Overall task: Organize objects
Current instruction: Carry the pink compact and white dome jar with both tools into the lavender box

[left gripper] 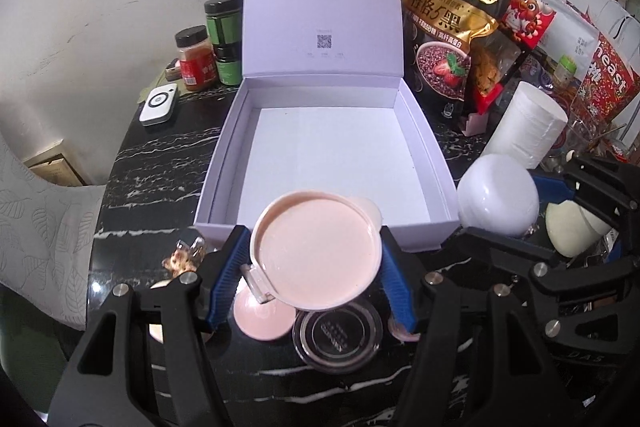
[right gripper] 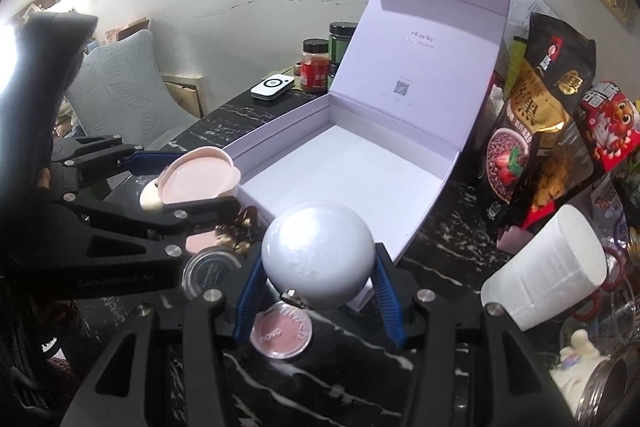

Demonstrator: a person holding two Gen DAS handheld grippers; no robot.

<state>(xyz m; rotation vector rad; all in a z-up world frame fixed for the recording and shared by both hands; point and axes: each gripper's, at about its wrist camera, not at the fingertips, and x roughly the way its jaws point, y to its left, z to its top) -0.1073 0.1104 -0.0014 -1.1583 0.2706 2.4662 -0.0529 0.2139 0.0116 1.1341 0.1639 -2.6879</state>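
Pink compact (left gripper: pixel 316 253) sits clamped between left jaws, before open box (left gripper: pixel 224 163).

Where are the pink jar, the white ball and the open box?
pink jar (left gripper: pixel 316 251), left wrist view, its flat top.
white ball (right gripper: pixel 318 255), right wrist view, its front.
box (left gripper: pixel 320 155), left wrist view, its bare floor.

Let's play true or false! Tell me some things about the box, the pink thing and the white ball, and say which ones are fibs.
1. The white box is open and has nothing inside. True.
2. The left gripper holds a pink round case. True.
3. The right gripper holds a red jar. False: it holds a white ball-shaped container.
4. The pink round case already lies in the box. False: it is held at the box's near edge.
5. The table is black with white veins. True.
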